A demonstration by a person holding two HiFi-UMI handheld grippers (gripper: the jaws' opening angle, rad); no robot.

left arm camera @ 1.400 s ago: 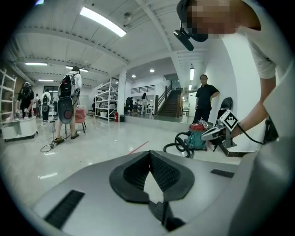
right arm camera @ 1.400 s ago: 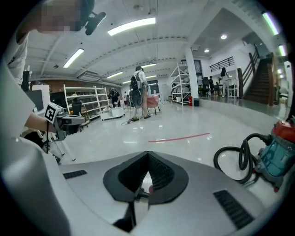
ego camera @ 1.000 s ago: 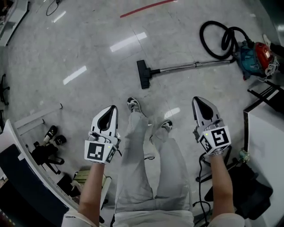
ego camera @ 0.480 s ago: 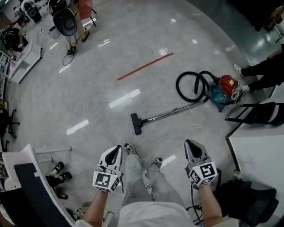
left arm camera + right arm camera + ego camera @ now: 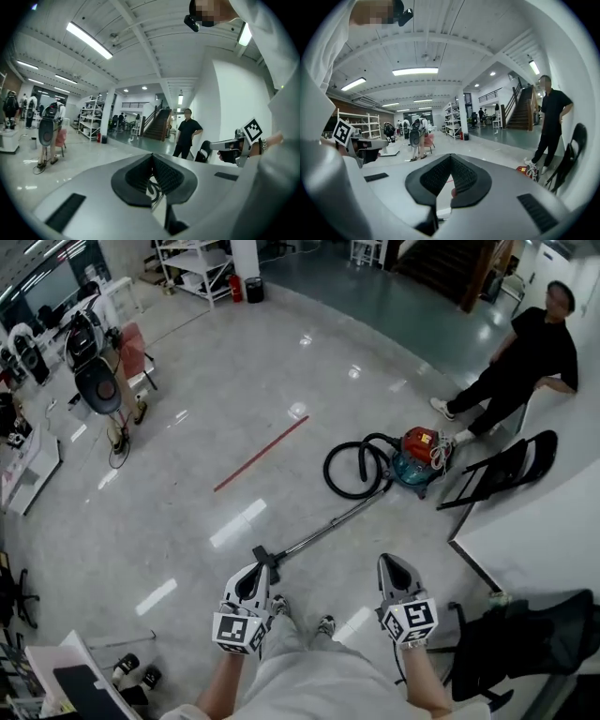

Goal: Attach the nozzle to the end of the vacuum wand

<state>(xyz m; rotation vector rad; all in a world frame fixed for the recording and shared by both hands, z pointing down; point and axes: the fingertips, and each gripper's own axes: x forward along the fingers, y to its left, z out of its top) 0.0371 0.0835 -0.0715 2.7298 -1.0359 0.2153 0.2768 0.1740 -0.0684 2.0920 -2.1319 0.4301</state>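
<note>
**Both grippers empty; nozzle and wand on floor just ahead**

The left gripper [image 5: 251,576] and right gripper [image 5: 391,568] are each pressed together with nothing between the jaws. They are held level and side by side above the floor [image 5: 187,493].

The nozzle [image 5: 262,555] lies just beyond the left gripper's tip, at the near end of the wand [image 5: 328,526]. Whether it is latched on cannot be told.

The wand runs far and right to the hose [image 5: 345,470] and the canister [image 5: 416,454].

Handling, as judged:
- The wand is a stiff, smooth metal tube, liable to roll or slip, so grip it close to its near end.
- The nozzle is light, rigid plastic and probably pivots, so hold it at the neck collar, not the wide foot.
- The coiled hose may drag.

Clearance: there is open floor to the left and far. To the right stand a folding chair [image 5: 497,474] and a seated person [image 5: 525,352], well apart from the wand.
</note>
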